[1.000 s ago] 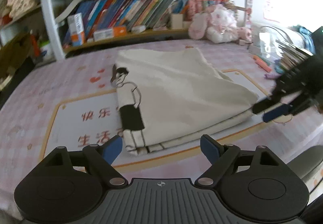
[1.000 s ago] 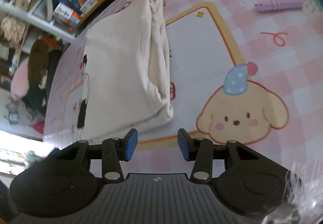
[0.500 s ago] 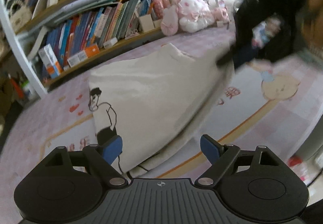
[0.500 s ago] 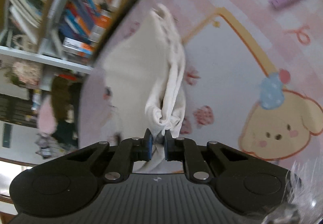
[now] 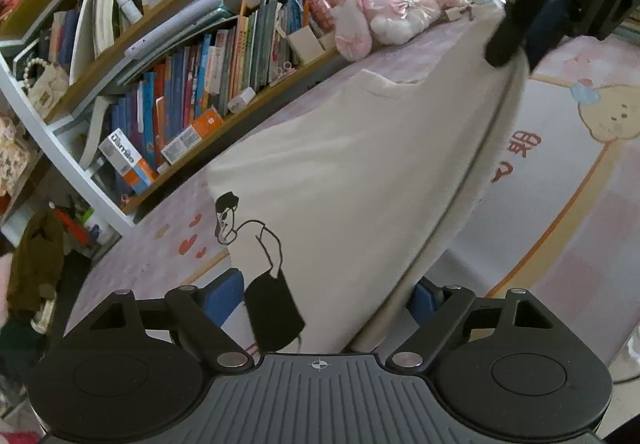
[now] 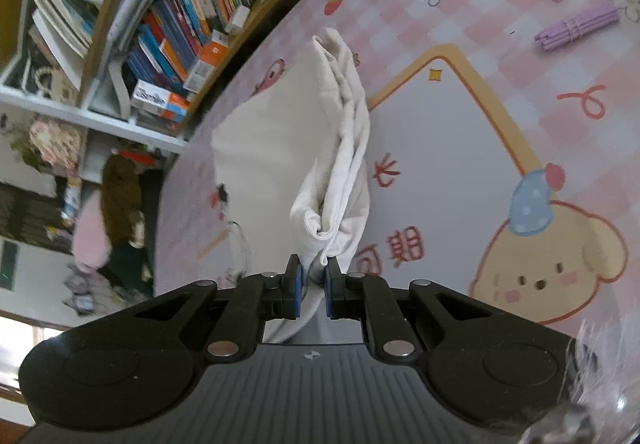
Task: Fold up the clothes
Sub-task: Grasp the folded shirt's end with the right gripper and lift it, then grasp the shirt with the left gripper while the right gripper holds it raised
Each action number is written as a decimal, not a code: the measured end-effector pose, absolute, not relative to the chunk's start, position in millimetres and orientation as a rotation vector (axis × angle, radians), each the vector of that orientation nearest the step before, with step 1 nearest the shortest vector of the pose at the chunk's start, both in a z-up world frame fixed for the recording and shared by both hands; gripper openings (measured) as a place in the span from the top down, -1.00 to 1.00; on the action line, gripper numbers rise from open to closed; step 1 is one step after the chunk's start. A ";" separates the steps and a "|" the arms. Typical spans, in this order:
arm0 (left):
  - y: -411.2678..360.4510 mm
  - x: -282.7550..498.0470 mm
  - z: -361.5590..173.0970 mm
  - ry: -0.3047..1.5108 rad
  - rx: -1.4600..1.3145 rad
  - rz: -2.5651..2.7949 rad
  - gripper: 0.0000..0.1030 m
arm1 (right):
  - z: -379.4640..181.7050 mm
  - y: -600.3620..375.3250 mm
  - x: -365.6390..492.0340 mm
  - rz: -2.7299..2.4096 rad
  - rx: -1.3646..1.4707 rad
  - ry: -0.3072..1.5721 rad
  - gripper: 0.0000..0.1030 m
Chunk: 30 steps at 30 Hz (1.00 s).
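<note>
While one corner of it is lifted off the surface, the folded cream T-shirt is spread over the pink checked table mat, its black line drawing of a standing figure turned towards the left wrist camera. The bunched layers of that lifted corner are pinched between the blue pads of the right gripper, whose jaws have just been closing and are now pressed tight on the cloth. In the left wrist view the same gripper is seen at the upper right as a dark shape over the raised edge. The near edge of the shirt is straddled by the left gripper, whose jaws are spread wide, with cloth between the pads; whether either pad touches it cannot be told. A cartoon puppy is printed on the mat just right of the shirt. Beyond it, pastel pen bundles are scattered, and a crowded bookshelf and pink plush toys are seen at the table's far edge.
</note>
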<state>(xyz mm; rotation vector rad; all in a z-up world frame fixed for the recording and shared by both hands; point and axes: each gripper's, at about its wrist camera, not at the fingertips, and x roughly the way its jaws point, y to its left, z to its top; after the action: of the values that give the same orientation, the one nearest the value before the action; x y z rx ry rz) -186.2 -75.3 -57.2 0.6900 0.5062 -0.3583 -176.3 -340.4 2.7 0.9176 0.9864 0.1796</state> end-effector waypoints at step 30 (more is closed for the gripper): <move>-69.1 -170.3 -42.6 0.628 0.592 -0.553 0.21 | -33.3 -166.3 -220.2 0.583 -1.001 0.575 -0.23</move>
<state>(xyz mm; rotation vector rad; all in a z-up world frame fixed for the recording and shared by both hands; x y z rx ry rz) -170.3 -69.1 -42.6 0.5924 0.6284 -0.5527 -220.2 -166.3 -33.3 -1.0006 0.5748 0.5834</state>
